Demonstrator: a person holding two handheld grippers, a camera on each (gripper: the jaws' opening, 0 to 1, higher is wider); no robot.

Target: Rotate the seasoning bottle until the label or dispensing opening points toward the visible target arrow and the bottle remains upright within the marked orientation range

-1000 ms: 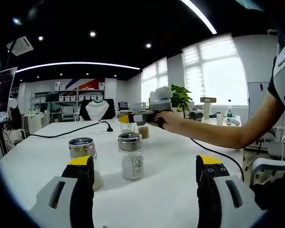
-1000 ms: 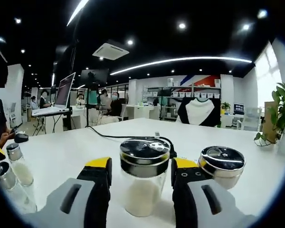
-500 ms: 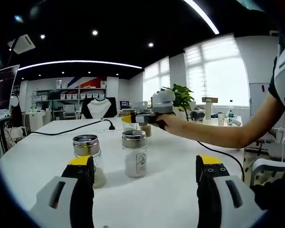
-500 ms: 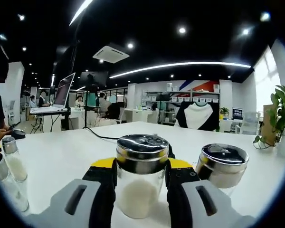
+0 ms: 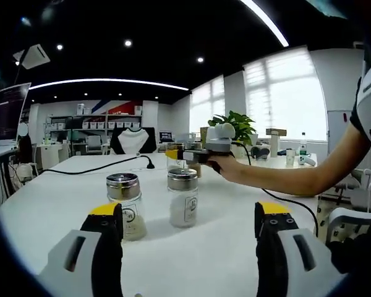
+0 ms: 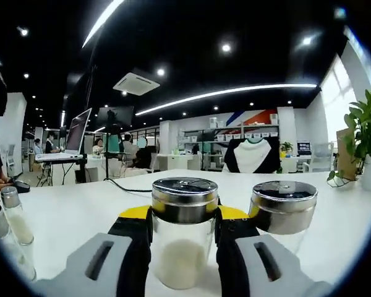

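White and wide, the table carried everything, with office shelves and bright windows far behind it. On the table stood four seasoning bottles with metal caps. The right gripper had its jaws closed narrow on the sides of one seasoning bottle, just under the cap, and this bottle stood upright with its long axis vertical. A second bottle was just beside it, on its right in the right gripper view. In the left gripper view the held bottle was behind the two nearer bottles, at the tip of the right gripper, which came in from the right.

The left gripper had its jaws wide apart and held nothing; the nearer bottles stood in front of it.

I could not find a target arrow or a marked range on the table, and I could not tell where the label or the opening of the held bottle pointed. To do the turn well, in my judgement, the wrist should roll around the vertical axis only, slowly, keeping the base flat, and keeping clear of the second bottle.
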